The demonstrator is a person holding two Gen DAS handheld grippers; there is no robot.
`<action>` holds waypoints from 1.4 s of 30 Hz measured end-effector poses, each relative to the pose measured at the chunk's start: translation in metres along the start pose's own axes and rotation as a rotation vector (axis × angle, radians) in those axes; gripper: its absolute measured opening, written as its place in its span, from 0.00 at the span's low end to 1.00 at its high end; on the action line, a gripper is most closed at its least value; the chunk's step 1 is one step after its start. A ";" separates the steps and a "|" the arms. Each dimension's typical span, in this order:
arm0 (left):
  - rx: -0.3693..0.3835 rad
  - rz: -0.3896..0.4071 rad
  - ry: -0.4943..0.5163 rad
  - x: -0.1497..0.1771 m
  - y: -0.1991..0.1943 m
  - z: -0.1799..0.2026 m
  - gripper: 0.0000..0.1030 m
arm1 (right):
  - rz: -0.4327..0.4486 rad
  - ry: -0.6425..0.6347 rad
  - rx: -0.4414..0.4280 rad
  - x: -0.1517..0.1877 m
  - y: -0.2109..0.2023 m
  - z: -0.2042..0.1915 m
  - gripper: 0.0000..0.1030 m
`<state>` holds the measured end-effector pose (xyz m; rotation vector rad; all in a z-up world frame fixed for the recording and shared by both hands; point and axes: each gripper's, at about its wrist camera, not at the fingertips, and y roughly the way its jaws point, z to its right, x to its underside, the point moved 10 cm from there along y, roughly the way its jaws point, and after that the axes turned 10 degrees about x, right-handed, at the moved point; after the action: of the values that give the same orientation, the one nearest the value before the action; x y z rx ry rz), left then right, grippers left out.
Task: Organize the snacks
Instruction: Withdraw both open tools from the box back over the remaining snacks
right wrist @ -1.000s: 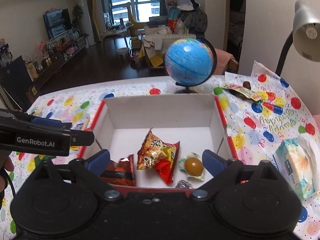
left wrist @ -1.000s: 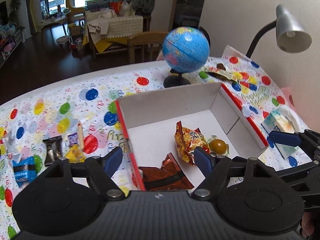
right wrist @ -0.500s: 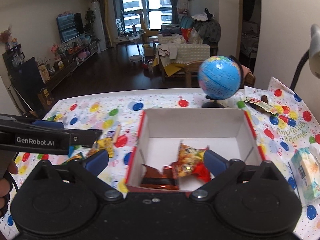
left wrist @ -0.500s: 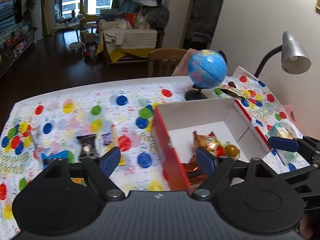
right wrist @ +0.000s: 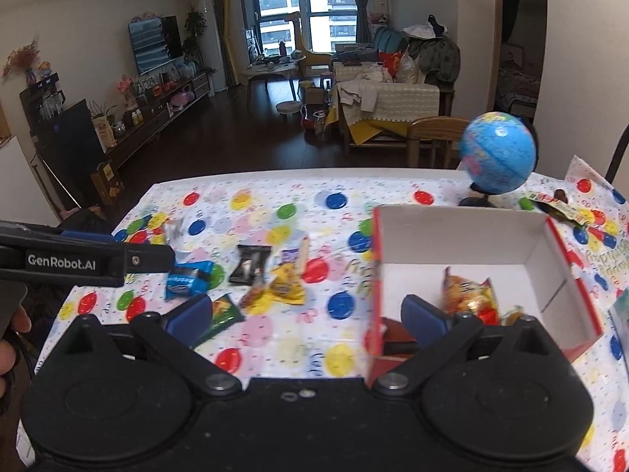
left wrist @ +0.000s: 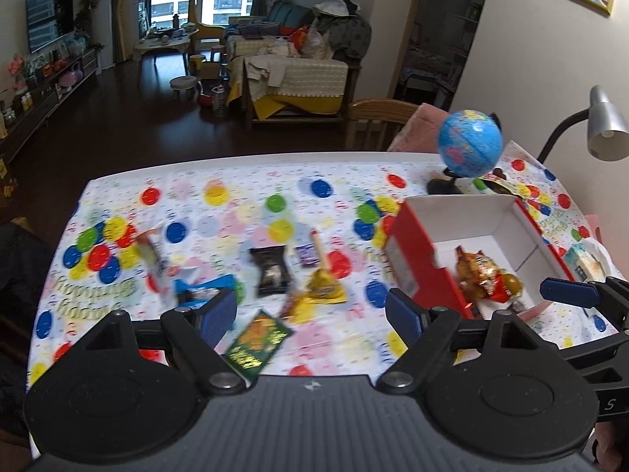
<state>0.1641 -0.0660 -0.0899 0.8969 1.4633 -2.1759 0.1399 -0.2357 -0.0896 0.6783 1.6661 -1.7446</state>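
Blue-padded left gripper (left wrist: 310, 314) and right gripper (right wrist: 308, 316) both hang spread and empty above the table. Loose snack packets lie beneath: green packet (left wrist: 257, 344), black packet (left wrist: 271, 271), yellow packet (left wrist: 324, 287). Likely light, crinkly, slippery foil; pinch a flat sealed edge. Red box (left wrist: 416, 259) at right holds several. Balloon-print tablecloth (left wrist: 236, 212); living room beyond.
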 end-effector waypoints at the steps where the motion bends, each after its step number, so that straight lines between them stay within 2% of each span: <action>1: -0.003 -0.001 -0.003 0.002 -0.002 -0.008 0.80 | -0.003 -0.001 0.001 0.001 0.001 -0.006 0.99; 12: -0.027 -0.011 -0.015 0.020 -0.005 -0.067 0.80 | -0.018 -0.030 0.046 0.004 0.021 -0.048 0.99; 20: -0.059 -0.076 -0.009 0.035 0.036 -0.088 0.80 | -0.073 -0.035 0.070 0.014 0.062 -0.050 0.95; 27: -0.054 -0.158 0.025 0.052 0.082 -0.088 0.80 | -0.109 -0.009 0.064 0.014 0.112 -0.042 0.89; 34: -0.005 -0.226 0.023 0.067 0.115 -0.077 0.80 | -0.144 -0.050 0.046 0.015 0.160 -0.045 0.82; 42: -0.013 -0.261 0.005 0.074 0.138 -0.082 0.79 | -0.160 -0.076 0.027 0.012 0.197 -0.048 0.69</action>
<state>0.2191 -0.0418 -0.2559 0.7417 1.6763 -2.3445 0.2749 -0.1905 -0.2345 0.4952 1.6876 -1.8828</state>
